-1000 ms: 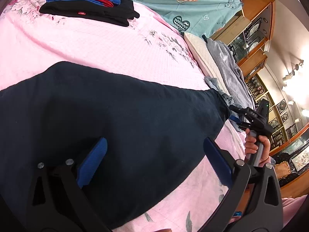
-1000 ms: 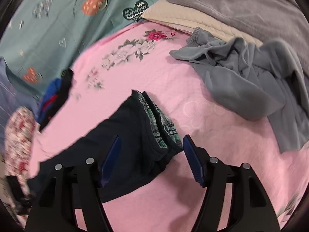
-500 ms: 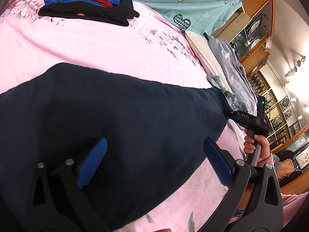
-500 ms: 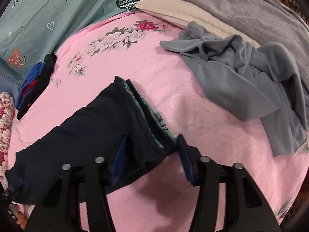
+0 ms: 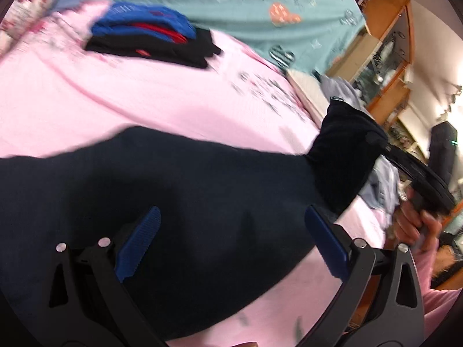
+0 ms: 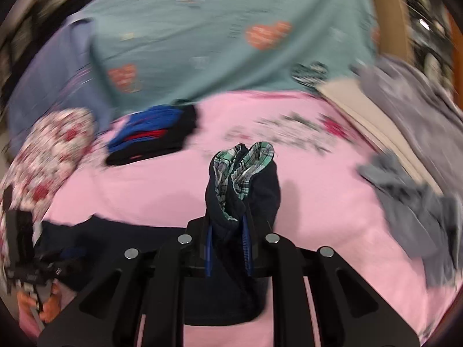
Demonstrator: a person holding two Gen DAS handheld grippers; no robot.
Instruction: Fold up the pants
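Dark navy pants lie spread across the pink bed sheet. My left gripper hovers open over their middle, blue pads wide apart and nothing pinched. At the right, the pants' end stands lifted off the bed, and the right gripper pinches it. In the right wrist view my right gripper has its jaws closing, the pads pressing on the bunched end with its green plaid lining. The rest of the pants trails left toward the left gripper.
A folded stack of blue, red and black clothes sits at the far side of the bed. A crumpled grey garment, a cream pillow and a grey blanket lie to the right. A teal heart-print cover lies behind; wooden shelves stand beyond.
The right gripper closed on the pants' end and raised it off the bed, rolling as it rose. The left gripper stayed open and tilted up a little.
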